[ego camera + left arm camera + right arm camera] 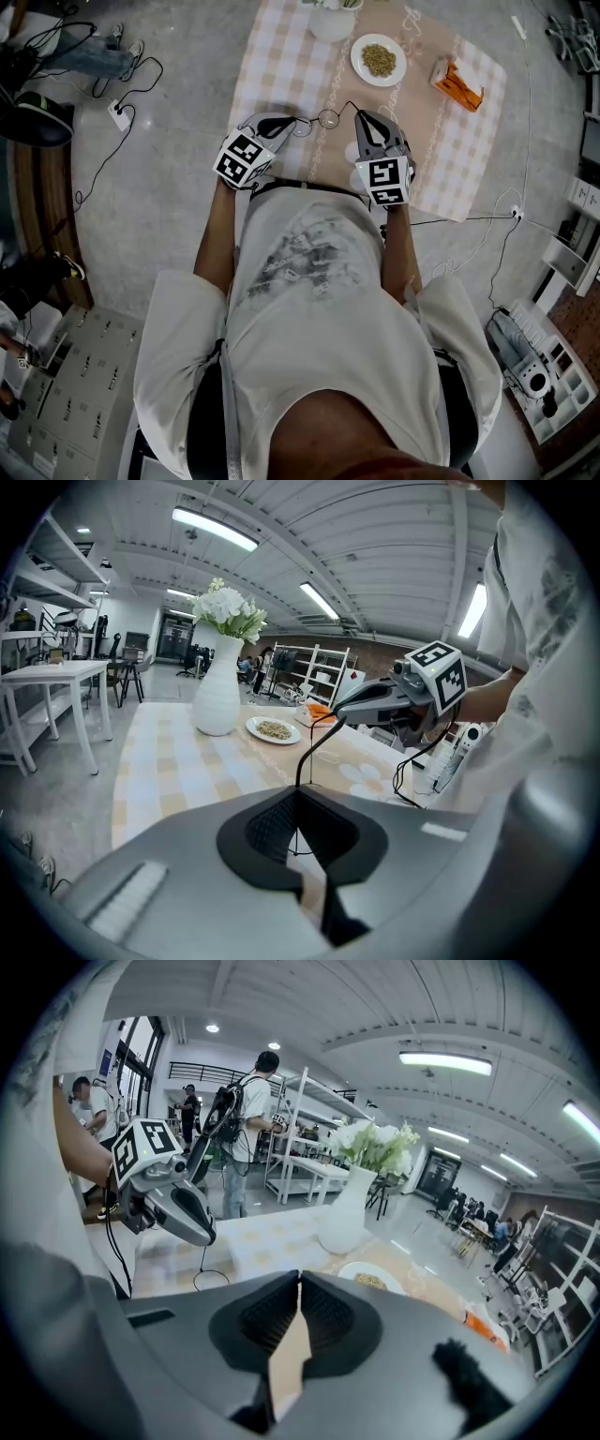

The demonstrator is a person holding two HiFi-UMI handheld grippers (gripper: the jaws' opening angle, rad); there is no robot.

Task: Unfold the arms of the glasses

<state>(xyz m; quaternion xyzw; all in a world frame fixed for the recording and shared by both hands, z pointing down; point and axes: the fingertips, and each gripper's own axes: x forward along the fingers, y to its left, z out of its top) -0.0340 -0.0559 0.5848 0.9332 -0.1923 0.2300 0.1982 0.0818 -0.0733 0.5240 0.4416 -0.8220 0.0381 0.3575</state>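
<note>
Closest to the lens, the left gripper (298,803) is seen with its fingers (270,829) clenched on the thin wire frame of the glasses (327,118); a sliver of rim is caught between the pads. From that pinch one dark arm (309,747) is carried upward and across to the right gripper (298,1283), whose fingers (328,1312) are likewise pressed together. Nothing is made out between them in the right gripper view, but in the left gripper view the arm's curved end is seen to meet their tips, so it is judged to be gripped there.

The glasses are thus held in the air between the two grippers, on the person's side of the vase (330,21) and above the nearer half of the desk (281,56). A plate (378,59) of brownish grains is set just beside the vase, and an orange packet (457,84) lies farther from the vase, past the plate.

The arm is judged to be partly swung out. The hinge could be strained if the arm is pulled past its stop or across its swing. So thin a tip could be lost from the right fingers, and the arm would then snap back. The frame could be twisted or bent if the left pinch is tightened, and the glasses would be dropped onto the desk if either grip is eased too soon.
</note>
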